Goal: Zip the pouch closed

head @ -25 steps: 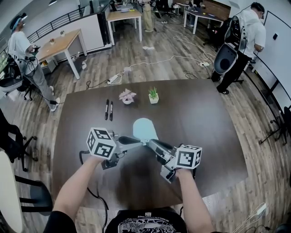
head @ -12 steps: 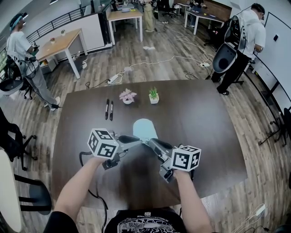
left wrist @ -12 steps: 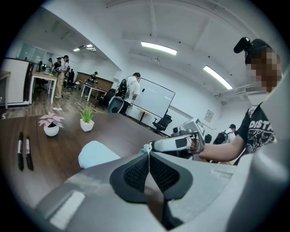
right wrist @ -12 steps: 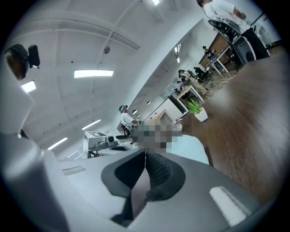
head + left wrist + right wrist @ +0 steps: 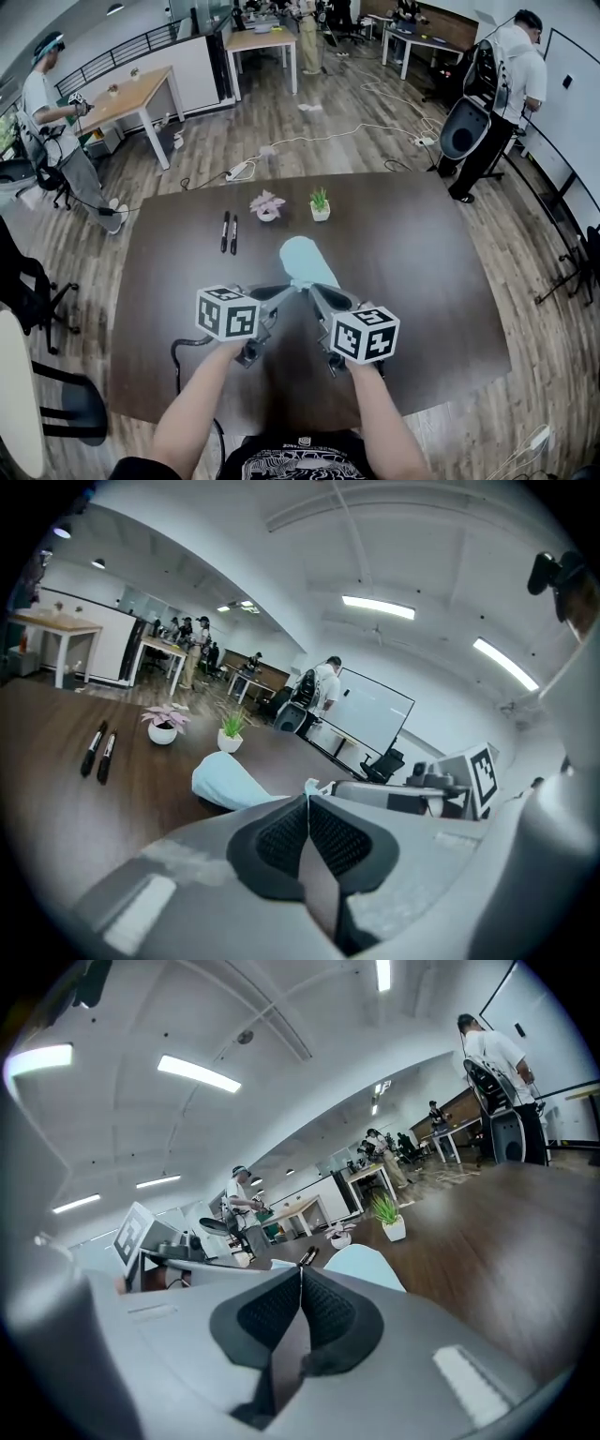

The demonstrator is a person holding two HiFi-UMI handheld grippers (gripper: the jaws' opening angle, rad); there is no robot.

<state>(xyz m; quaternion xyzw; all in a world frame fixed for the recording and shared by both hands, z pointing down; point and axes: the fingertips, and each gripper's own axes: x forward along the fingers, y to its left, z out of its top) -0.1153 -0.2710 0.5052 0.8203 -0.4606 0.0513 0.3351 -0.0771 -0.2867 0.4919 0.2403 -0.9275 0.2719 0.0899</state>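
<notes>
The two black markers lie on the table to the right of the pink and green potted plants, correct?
No. The head view shows the two black markers on the table to the left of the pink potted plant and the green potted plant, not the right.

The pouch lies in the middle of the bench. Its right side is the widest open lane, with bare bench running from it to the right edge and the far corner. Left of the pouch is clear too, broken only beyond-left by two markers lying side by side. Straight beyond the pouch stand a pink plant pot and a green plant pot, well apart from it, with a gap between them. The pouch's near end is crowded. The left hand-held gripper and right hand-held gripper converge there tip to tip, jaws together, the left pinching a pale bit of the pouch. Near-left of the pouch a black cable loops on the bench.
</notes>
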